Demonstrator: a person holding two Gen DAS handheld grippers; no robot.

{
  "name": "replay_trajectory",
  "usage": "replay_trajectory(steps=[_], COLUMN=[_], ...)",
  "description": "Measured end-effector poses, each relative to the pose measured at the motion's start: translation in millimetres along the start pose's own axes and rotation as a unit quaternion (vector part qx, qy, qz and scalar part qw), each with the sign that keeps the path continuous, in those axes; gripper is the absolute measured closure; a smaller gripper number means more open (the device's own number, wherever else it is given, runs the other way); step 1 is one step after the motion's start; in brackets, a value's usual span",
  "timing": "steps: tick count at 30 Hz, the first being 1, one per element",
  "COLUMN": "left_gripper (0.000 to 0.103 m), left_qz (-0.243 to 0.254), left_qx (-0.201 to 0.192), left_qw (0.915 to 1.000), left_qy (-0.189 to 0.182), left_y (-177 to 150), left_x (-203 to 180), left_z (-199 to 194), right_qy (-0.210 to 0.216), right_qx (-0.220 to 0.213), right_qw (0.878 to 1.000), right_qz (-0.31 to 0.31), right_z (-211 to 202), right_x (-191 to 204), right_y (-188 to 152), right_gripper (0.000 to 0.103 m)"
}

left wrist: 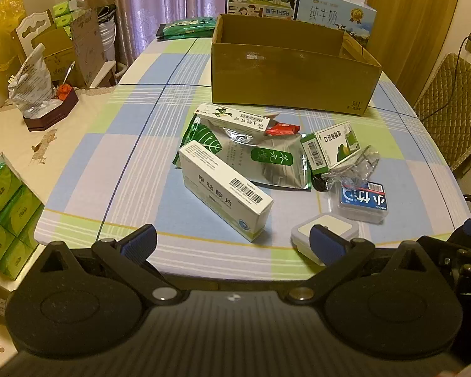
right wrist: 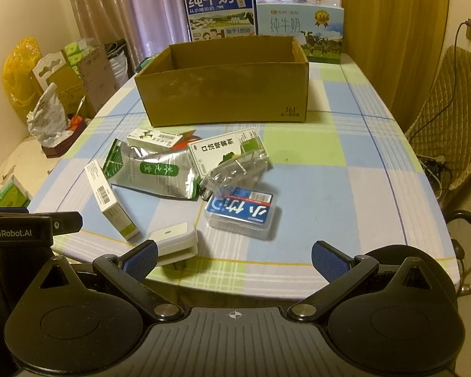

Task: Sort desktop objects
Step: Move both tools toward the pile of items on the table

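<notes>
A pile of small items lies mid-table: a long white medicine box (left wrist: 224, 190) (right wrist: 110, 199), a silver-green foil pouch (left wrist: 260, 157) (right wrist: 155, 171), a white-green box (left wrist: 331, 146) (right wrist: 224, 149), a clear case with a blue label (left wrist: 364, 201) (right wrist: 241, 212), a small white lidded case (left wrist: 326, 231) (right wrist: 174, 242), and crumpled clear plastic (right wrist: 235, 169). Behind them stands an open cardboard box (left wrist: 292, 78) (right wrist: 226, 91). My left gripper (left wrist: 232, 242) hangs open at the near table edge. My right gripper (right wrist: 234, 256) is open too, holding nothing.
Milk cartons (right wrist: 219, 9) stand behind the cardboard box. Tissue packs (left wrist: 6, 213) and a wooden holder with a foil bag (left wrist: 44, 100) occupy a side table at left. A padded chair (right wrist: 449, 119) stands at right. The checked tablecloth (right wrist: 345, 172) is bare at right.
</notes>
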State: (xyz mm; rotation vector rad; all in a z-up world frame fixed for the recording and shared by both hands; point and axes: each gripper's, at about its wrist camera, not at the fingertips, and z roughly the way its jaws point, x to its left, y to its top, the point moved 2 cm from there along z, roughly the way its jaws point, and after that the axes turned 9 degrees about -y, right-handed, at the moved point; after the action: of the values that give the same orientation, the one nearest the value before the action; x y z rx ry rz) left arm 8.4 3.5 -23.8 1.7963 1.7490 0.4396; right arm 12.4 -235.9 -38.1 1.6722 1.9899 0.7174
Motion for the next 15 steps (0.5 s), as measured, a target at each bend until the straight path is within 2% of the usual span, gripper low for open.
replay_trajectory(steps=[15], left_gripper=[0.001], left_qz=[-0.005], left_qx=[0.001], left_qw=[1.0], left_qy=[0.0], left_y=[-0.5], left_x=[3.0], left_z=[0.7], right_qy=[0.001], right_qx=[0.006], right_qw=[1.0], right_qz=[-0.001], right_z=[1.3], right_x=[2.0], right_y=[-1.8], right_gripper=[0.002])
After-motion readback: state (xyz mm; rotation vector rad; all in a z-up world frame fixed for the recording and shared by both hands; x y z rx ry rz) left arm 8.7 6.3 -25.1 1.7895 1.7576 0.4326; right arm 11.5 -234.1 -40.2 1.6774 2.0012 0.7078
